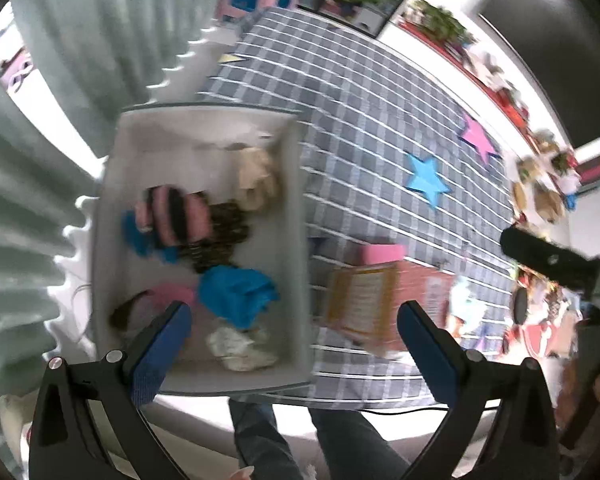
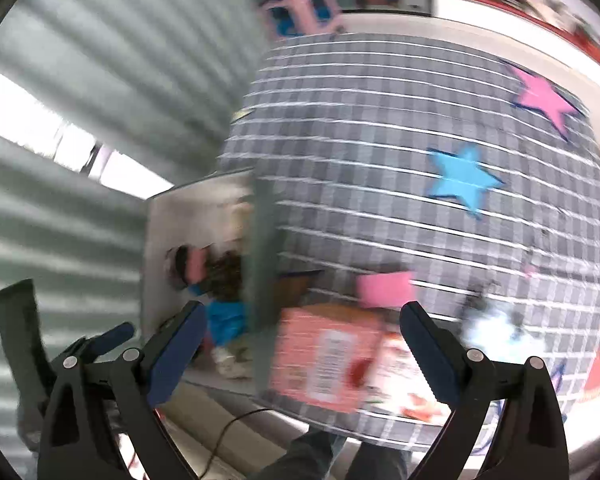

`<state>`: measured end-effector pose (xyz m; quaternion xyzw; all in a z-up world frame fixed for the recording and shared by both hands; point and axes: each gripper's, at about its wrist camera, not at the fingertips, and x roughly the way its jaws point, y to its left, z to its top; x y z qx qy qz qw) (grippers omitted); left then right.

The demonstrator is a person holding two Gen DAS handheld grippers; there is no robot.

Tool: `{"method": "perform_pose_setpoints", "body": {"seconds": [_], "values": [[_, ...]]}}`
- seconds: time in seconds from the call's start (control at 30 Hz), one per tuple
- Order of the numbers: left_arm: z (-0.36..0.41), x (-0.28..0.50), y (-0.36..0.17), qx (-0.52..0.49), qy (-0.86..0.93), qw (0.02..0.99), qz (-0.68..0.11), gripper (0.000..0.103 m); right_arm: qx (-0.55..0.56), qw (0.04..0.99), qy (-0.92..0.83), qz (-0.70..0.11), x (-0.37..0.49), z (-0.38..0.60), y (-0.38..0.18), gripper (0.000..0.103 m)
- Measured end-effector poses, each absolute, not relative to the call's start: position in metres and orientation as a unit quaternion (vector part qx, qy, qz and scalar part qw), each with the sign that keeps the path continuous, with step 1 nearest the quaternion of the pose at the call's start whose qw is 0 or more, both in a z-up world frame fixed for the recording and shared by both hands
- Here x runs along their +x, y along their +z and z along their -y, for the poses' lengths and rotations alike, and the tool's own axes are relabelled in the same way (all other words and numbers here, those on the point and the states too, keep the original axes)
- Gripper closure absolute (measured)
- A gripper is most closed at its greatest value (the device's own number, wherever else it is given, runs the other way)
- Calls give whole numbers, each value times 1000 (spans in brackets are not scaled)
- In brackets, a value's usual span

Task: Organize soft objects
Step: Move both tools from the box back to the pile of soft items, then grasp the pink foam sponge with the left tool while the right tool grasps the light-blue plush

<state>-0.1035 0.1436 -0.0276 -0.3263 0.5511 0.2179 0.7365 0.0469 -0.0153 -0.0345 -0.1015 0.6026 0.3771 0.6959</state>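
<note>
Soft things already fill the grey bin (image 1: 300, 216) at centre left of my left-hand view: a blue cloth (image 1: 238, 294) low in the bin, a pink-and-black striped piece (image 1: 176, 216) above it, a beige bundle (image 1: 258, 178) toward the upper right corner, a pale crumpled one (image 1: 240, 346) nearest me. My left tongs (image 1: 294, 326) hang over the bin's near edge, jaws wide apart and empty.

To the right, on the grey checked cloth (image 1: 380, 120), lies a pink-and-orange box (image 1: 374, 300), with a small pink block (image 1: 382, 254) just behind it. A blue star (image 1: 428, 180) and a pink star (image 1: 478, 138) sit farther up the cloth.

My right tongs (image 2: 302, 338), in their own view, are likewise spread and carry nothing, poised above the same box (image 2: 328, 358) at bottom centre; a pale, blurred soft item (image 2: 496, 330) shows to the lower right.

Both pictures are smeared, which suggests fast movement. My worry: a hurried reach could clip the bin wall and shove it off the table edge, or close on the hard box instead of the soft piece beside it.
</note>
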Motion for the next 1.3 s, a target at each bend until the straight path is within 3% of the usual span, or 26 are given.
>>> {"method": "perform_pose_setpoints", "body": {"seconds": [0.33, 0.77, 1.3], "values": [[-126, 7, -57, -334, 131, 690, -628, 0, -56, 702, 227, -672, 121, 146, -106, 5], [-106, 116, -155, -303, 127, 563, -758, 0, -37, 674, 220, -704, 158, 177, -164, 5], [-86, 143, -264, -283, 177, 429, -839, 0, -3, 639, 232, -733, 190, 207, -202, 5]]}}
